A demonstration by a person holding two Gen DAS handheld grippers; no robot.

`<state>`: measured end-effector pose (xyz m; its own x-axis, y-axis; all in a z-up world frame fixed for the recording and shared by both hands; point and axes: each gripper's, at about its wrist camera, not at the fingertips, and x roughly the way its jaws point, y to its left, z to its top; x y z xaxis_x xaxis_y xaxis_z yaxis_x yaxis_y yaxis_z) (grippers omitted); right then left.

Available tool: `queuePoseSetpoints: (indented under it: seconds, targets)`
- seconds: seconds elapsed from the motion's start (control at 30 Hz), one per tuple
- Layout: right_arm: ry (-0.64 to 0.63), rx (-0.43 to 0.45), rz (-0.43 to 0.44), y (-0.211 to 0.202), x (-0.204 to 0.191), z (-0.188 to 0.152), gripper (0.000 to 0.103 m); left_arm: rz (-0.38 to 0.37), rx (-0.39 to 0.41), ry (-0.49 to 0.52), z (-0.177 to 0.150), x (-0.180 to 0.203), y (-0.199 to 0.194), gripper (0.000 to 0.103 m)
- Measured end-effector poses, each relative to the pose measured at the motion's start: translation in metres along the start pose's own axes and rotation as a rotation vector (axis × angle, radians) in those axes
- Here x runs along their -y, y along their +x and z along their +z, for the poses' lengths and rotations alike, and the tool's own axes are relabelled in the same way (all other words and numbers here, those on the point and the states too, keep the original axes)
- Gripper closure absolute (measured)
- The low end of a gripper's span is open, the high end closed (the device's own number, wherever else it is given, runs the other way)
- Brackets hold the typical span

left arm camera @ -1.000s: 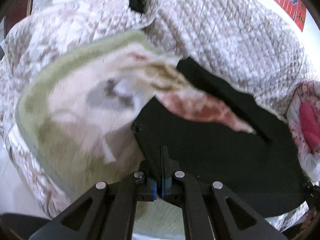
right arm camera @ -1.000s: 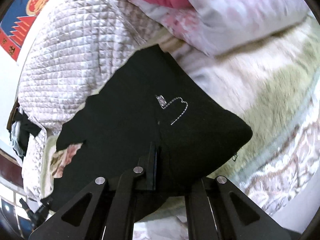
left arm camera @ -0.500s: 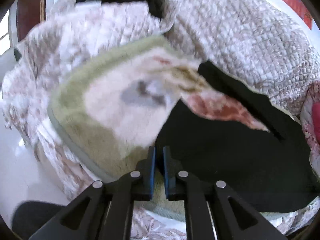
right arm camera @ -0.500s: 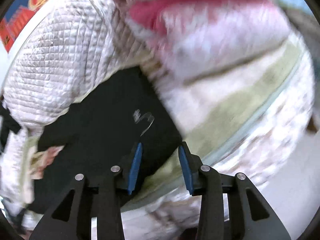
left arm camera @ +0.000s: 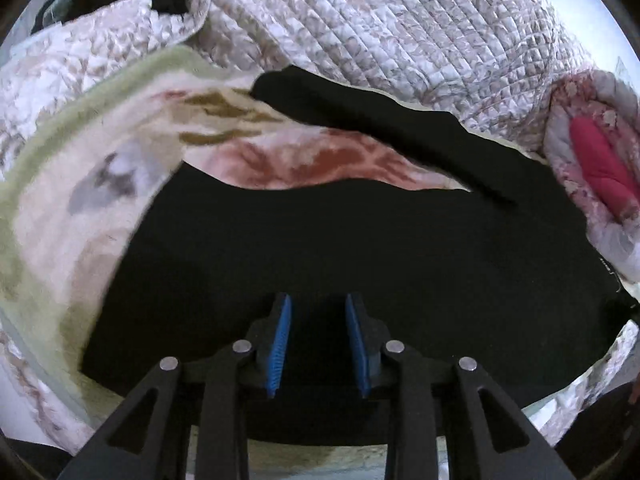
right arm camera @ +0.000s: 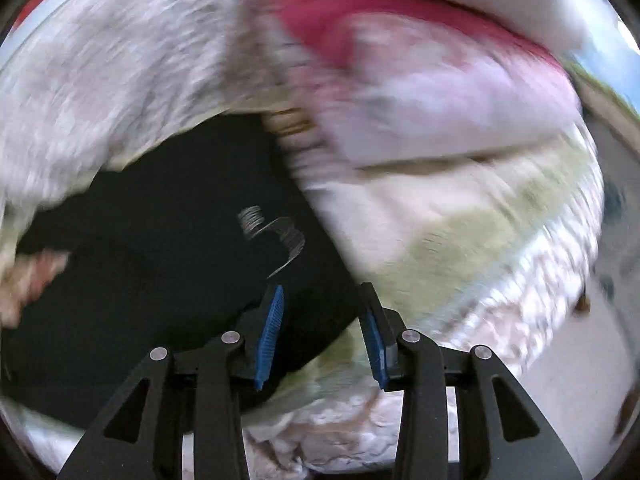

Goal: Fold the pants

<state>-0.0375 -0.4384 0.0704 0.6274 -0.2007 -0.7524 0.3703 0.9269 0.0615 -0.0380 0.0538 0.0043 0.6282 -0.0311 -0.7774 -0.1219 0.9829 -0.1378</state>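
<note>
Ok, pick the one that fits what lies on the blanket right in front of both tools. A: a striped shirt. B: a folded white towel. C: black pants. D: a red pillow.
C: the black pants spread dark across the blanket just ahead of the left tool, and the right tool also looks onto them.

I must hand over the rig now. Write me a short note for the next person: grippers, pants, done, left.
Left gripper: jaws opening, nothing pinched, above the black pants.
Right gripper: open, holds nothing, over the pants' near corner.
Pants: lie on the floral blanket, with one strip sticking out toward the quilt.
Done: the pants look released.
Left: probably tuck that strip in and finish folding.
</note>
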Motion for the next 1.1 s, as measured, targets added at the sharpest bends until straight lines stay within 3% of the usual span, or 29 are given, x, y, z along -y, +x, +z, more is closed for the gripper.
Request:
queuePoseSetpoints:
  seconds: [0.13, 0.2, 0.37, 0.47, 0.53, 0.6, 0.67, 0.83, 1.1]
  targets:
    - [-0.04, 0.167, -0.084, -0.031, -0.005, 0.012, 0.064, 0.036, 0.007, -0.041, 0.005, -0.008, -0.002, 0.072]
    - [-0.08, 0.2, -0.021, -0.04, -0.018, 0.014, 0.064, 0.036, 0.014, -0.054, 0.012, -0.008, -0.001, 0.072]
    - [-0.277, 0.069, 0.209, -0.011, -0.082, 0.019, 0.064, 0.019, 0.049, 0.014, 0.038, 0.008, 0.011, 0.072]
    - [-0.315, -0.013, 0.233, 0.023, -0.099, 0.024, 0.064, 0.07, 0.031, 0.013, 0.05, 0.003, 0.029, 0.072]
    - [-0.309, -0.045, 0.196, 0.043, -0.097, 0.025, 0.064, 0.117, 0.007, -0.018, 0.055, -0.009, 0.042, 0.072]
    - [-0.287, -0.039, 0.2, 0.049, -0.092, 0.027, 0.064, 0.178, -0.012, -0.058, 0.054, -0.026, 0.052, 0.072]
    - [-0.249, -0.033, 0.209, 0.048, -0.085, 0.03, 0.064, 0.153, 0.009, -0.082, 0.054, -0.035, 0.052, 0.072]
    - [-0.232, 0.007, 0.205, 0.035, -0.085, 0.025, 0.064, 0.182, 0.028, -0.071, 0.051, -0.026, 0.042, 0.072]
    - [-0.308, 0.001, 0.311, 0.009, -0.106, -0.004, 0.062, 0.07, 0.082, 0.006, 0.036, 0.016, -0.005, 0.068]
